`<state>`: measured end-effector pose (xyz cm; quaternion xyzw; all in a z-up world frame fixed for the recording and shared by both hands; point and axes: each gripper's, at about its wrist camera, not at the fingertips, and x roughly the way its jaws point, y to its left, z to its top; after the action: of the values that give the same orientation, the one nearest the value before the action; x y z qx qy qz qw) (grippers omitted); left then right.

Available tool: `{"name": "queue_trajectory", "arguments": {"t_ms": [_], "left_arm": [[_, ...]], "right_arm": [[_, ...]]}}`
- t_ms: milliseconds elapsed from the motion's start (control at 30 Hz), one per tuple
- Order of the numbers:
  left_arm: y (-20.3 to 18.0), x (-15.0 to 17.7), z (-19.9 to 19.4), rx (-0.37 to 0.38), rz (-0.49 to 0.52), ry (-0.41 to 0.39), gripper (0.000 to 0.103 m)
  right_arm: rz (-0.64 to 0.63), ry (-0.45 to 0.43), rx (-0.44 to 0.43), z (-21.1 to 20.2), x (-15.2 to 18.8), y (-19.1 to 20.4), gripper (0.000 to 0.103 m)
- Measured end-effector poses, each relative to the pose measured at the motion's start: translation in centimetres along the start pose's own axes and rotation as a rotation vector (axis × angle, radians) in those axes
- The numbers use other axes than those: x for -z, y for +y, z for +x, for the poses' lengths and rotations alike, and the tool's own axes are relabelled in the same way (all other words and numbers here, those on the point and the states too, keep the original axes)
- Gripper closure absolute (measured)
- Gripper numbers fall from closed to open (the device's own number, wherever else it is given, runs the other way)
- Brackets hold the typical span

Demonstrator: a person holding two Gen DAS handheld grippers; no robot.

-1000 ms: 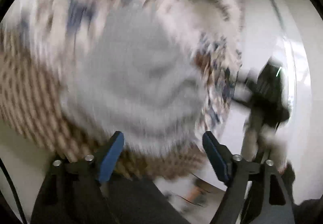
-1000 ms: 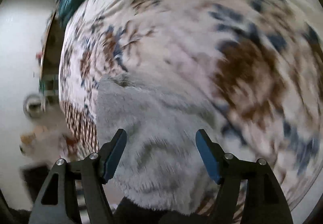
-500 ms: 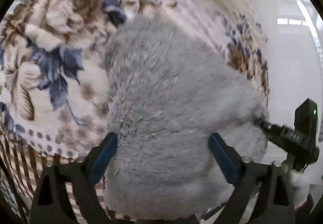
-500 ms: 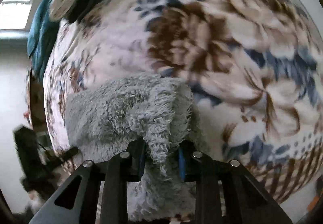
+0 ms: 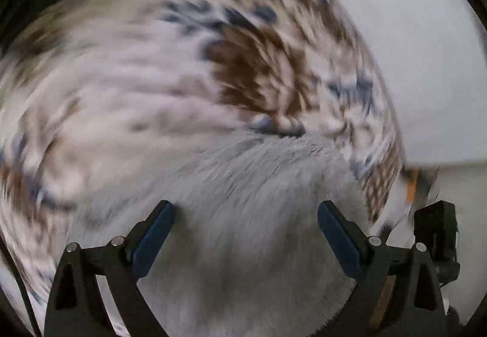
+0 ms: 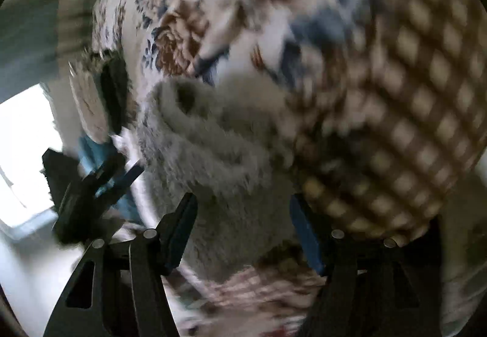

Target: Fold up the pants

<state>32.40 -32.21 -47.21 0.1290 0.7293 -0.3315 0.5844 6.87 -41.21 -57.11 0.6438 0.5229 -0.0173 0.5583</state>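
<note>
Both shots are pretty smeared with motion blur, so details are soft. The fluffy grey fleece pants are lying bunched up on a bed covered with a white bedspread printed with brown and blue flowers. In the right wrist view the pants sit in the middle, with one rolled, tube-like end pointing to the far side, and the spread's near right part turns into a brown and cream checked border.

The left gripper hangs over the grey pile with its blue-padded fingers spread wide. Fleece fills the gap between them, but the pads don't look like they're pressing on it. The right gripper has its jaws opening, blue pads apart, with the grey fleece lying between them and nothing pinched as far as I can tell.

Each camera catches the other tool too: the right gripper shows as a black block at the right edge of the left view, and the left gripper is the dark blurred shape with a blue pad at the left of the right view. Beyond the bed's right side in the left view there's a plain white wall.
</note>
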Motion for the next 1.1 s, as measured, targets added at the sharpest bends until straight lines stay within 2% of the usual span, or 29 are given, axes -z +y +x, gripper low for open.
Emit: {"name": "queue_trajectory", "arguments": {"t_ms": [33,67,100,133,167,233,333,400,467,533,567,600,633,667,700,767,800,833,900,1000,1100], "left_arm": [[-0.3,-0.6,0.8,-0.002,0.024,0.027,0.007],[-0.9,-1.6,2.0,-0.03,0.057,0.067,0.007],[-1.3,-2.0,2.7,-0.057,0.087,0.084,0.007],[-1.6,-2.2,3.2,-0.064,0.114,0.09,0.01],[-1.7,-2.2,3.4,-0.069,0.126,0.095,0.017],[-1.5,-2.2,3.9,-0.099,0.12,0.109,0.024],[-0.9,-2.4,4.1,-0.128,0.101,0.102,0.024],[-0.3,-2.4,4.4,-0.102,0.072,0.111,0.024],[-0.5,-2.2,4.3,-0.101,0.07,0.107,0.024],[-0.8,-2.0,3.8,-0.094,0.067,0.088,0.024],[-0.8,-2.0,3.4,-0.082,0.059,0.074,0.024],[-0.7,-1.8,2.4,-0.05,0.045,0.039,0.024],[-0.5,-1.7,1.1,-0.014,0.029,-0.011,0.024],[-0.2,-1.3,-0.3,0.018,0.01,-0.065,0.023],[0.3,-0.9,-1.6,0.046,-0.015,-0.112,0.019],[2.0,0.5,-4.4,0.139,-0.095,-0.192,0.003],[2.7,1.2,-5.3,0.171,-0.128,-0.233,0.003],[4.1,2.7,-7.0,0.195,-0.169,-0.311,0.003],[5.8,4.8,-8.2,0.187,-0.215,-0.377,0.001],[9.2,8.5,-8.3,0.189,-0.313,-0.396,0.001],[12.7,12.4,-5.3,0.272,-0.471,-0.381,0.001]], "right_arm": [[0.011,0.002,-0.038,0.6,0.2,-0.4,0.037],[0.017,-0.004,-0.064,1.3,0.5,-0.7,0.045],[0.014,-0.008,-0.077,2.0,0.6,-0.8,0.071],[0.01,-0.009,-0.074,2.5,0.7,-0.8,0.086],[0.006,-0.013,-0.055,2.9,0.7,-0.7,0.089],[-0.018,-0.061,-0.027,2.4,1.1,-0.3,0.092],[-0.039,-0.128,0.054,0.8,1.5,-0.5,0.093],[-0.018,-0.127,0.092,0.4,1.3,-1.6,0.093],[0.014,-0.106,0.09,0.4,1.2,-2.8,0.093],[0.006,-0.1,0.088,0.1,1.0,-2.6,0.09],[0.0,-0.079,0.064,0.1,1.0,-2.2,0.082],[-0.001,-0.061,0.056,0.7,0.5,-1.4,0.063],[-0.009,-0.044,0.058,0.4,0.5,-1.0,0.049],[-0.039,-0.045,0.073,-0.4,0.5,-0.3,0.021],[-0.069,-0.057,0.087,-1.0,0.4,0.3,0.014],[-0.159,-0.083,0.149,-2.0,0.1,2.0,0.012],[-0.215,-0.089,0.195,-2.2,-0.3,3.1,0.009],[-0.253,-0.093,0.217,-2.1,-0.8,4.0,0.009],[-0.353,-0.079,0.249,-0.8,-2.1,6.3,0.007],[-0.474,-0.06,0.295,1.7,-4.3,8.9,0.003],[-0.568,0.057,0.255,5.3,-6.2,10.7,0.003]]}}
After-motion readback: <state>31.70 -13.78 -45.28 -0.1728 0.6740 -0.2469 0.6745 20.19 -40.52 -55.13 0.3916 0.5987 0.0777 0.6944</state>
